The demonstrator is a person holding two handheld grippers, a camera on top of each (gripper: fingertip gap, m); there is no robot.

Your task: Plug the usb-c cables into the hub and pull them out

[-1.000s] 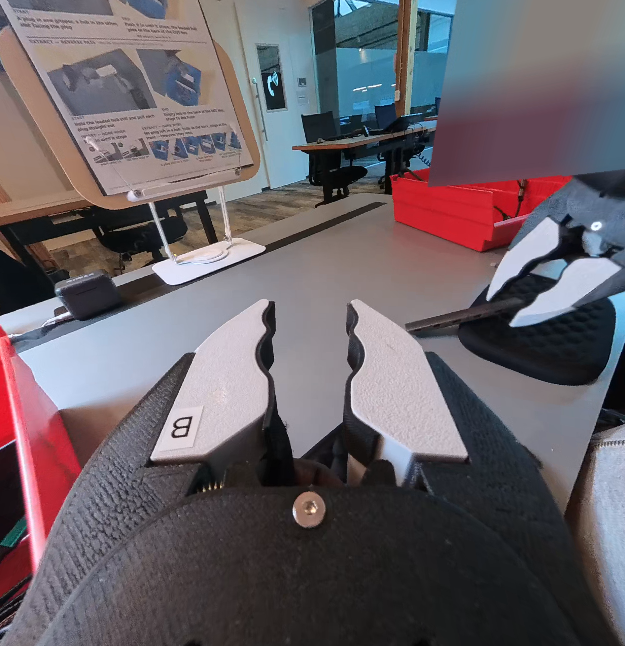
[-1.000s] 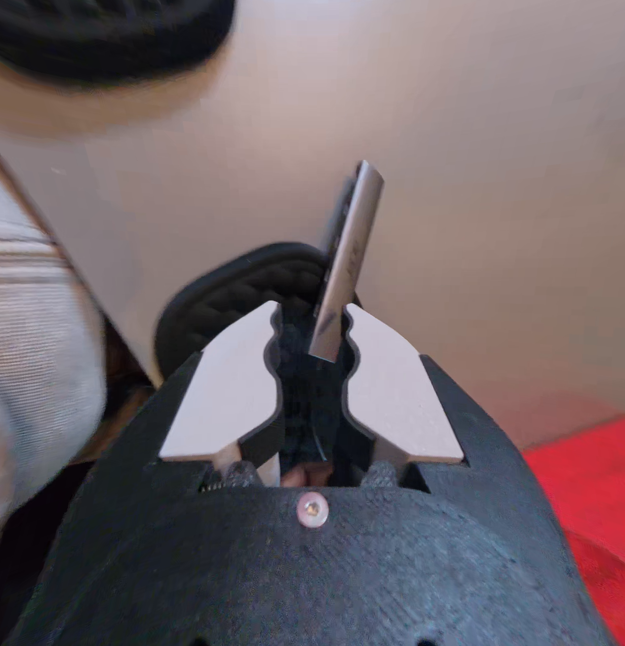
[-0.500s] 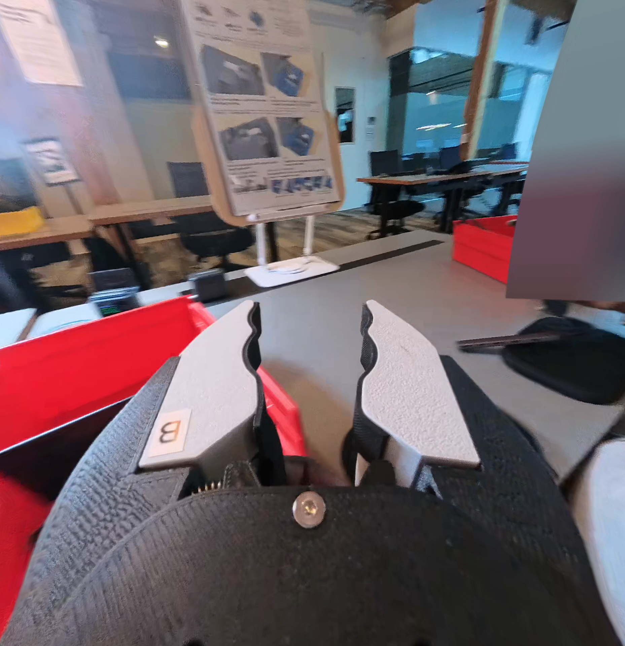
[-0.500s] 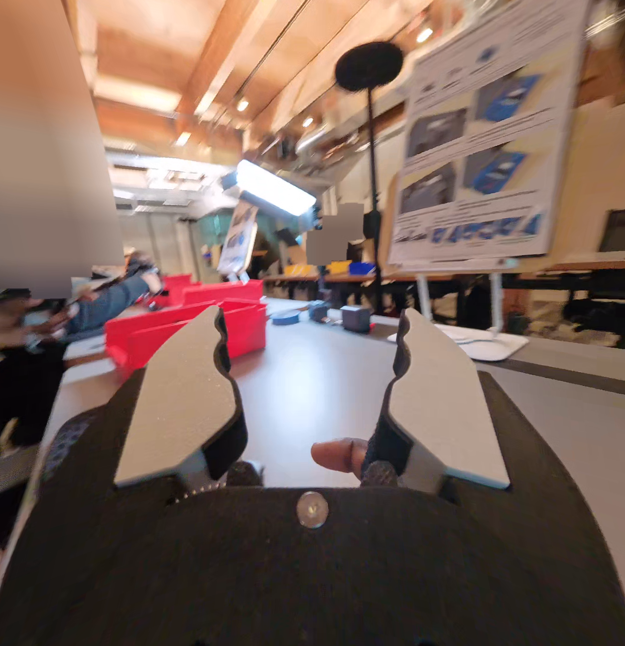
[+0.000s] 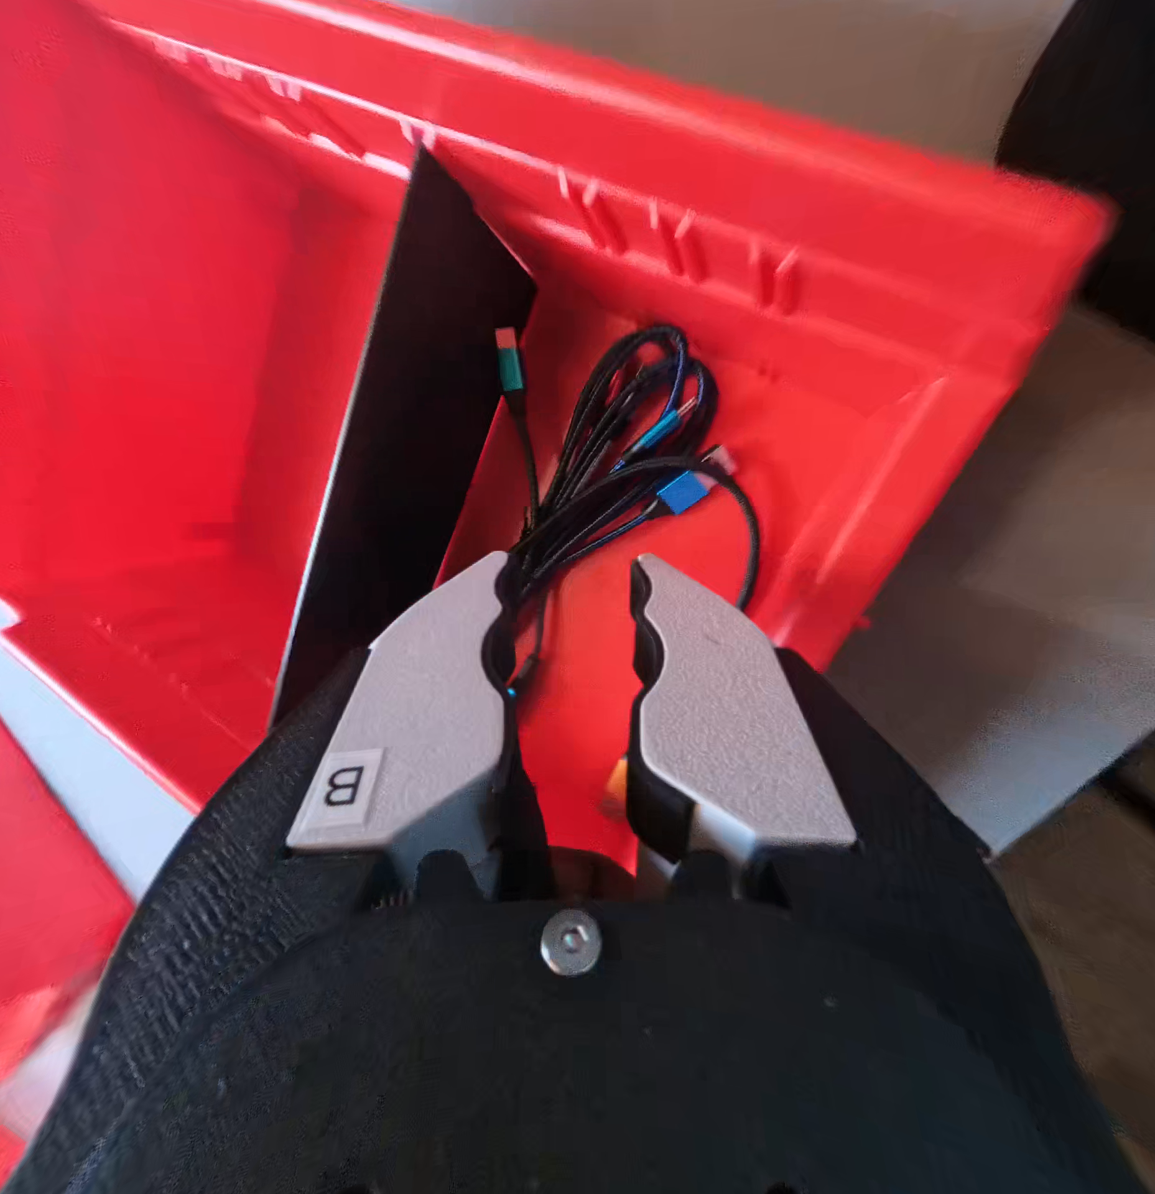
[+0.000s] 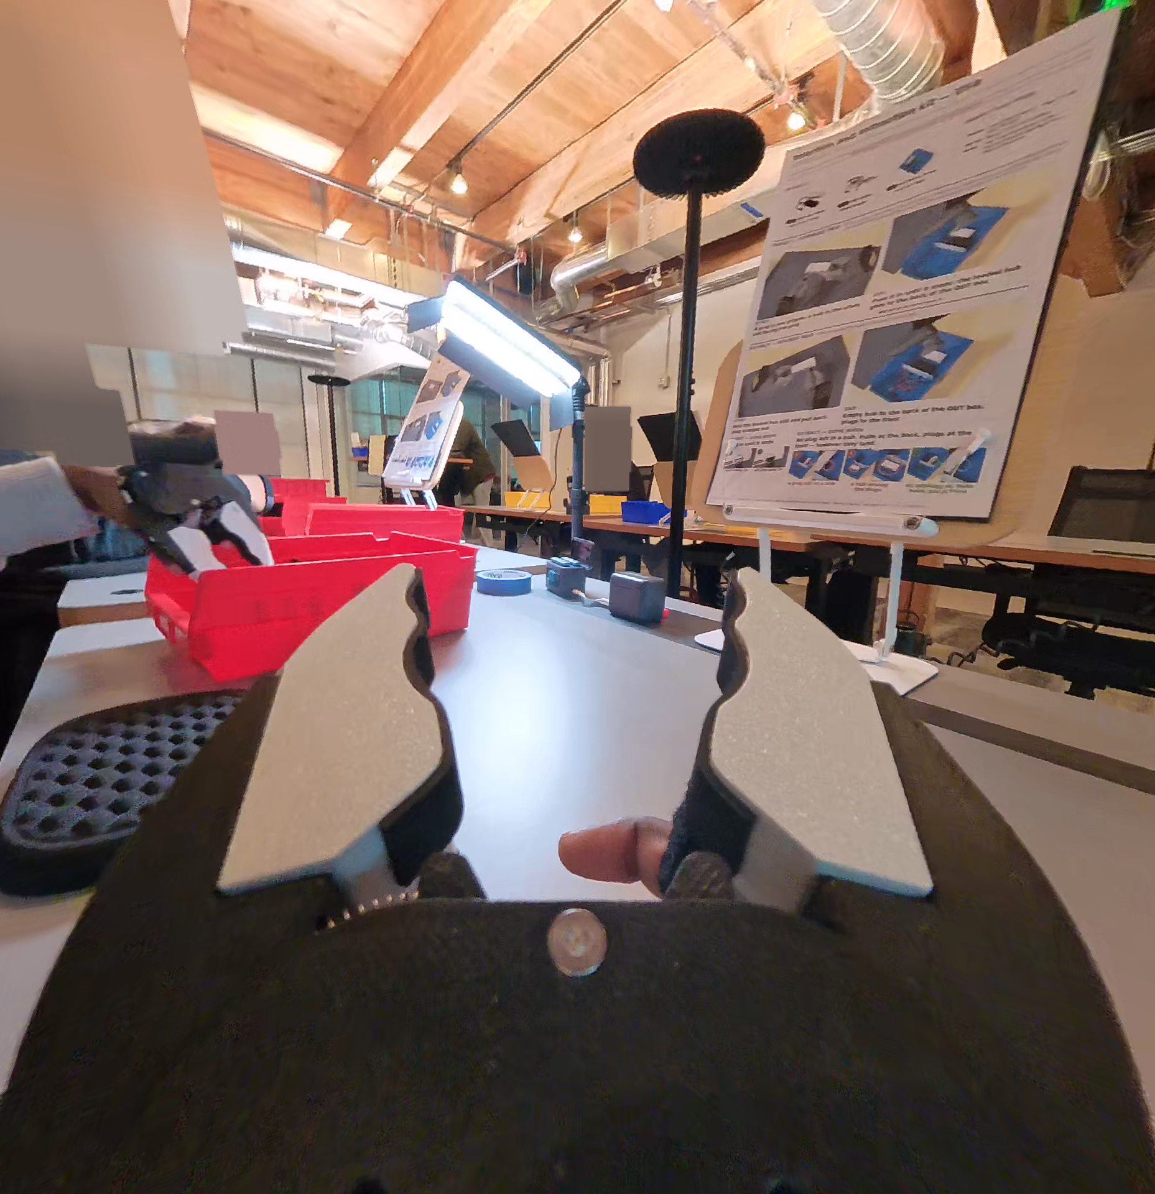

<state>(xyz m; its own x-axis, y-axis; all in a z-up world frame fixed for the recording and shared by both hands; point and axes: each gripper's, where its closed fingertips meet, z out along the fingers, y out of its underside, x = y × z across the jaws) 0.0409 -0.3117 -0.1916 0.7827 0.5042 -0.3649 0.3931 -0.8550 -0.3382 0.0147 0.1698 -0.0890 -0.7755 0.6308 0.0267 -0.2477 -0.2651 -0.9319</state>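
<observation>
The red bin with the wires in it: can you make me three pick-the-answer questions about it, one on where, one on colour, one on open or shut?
1. Where do the cables lie?
A. On the grey table
B. In the red bin, right of the black divider
C. On the black pad

2. What colour is the square plug nearest the left gripper?
A. Blue
B. Yellow
C. White

3. How is the right gripper?
A. Shut on a cable
B. Shut on the hub
C. Open and empty

Answers:
1 B, the bundle rests on the bin's red floor beside the divider.
2 A, the plug's shell is bright blue.
3 C, its fingers stand wide apart with only bare table between them.
</observation>
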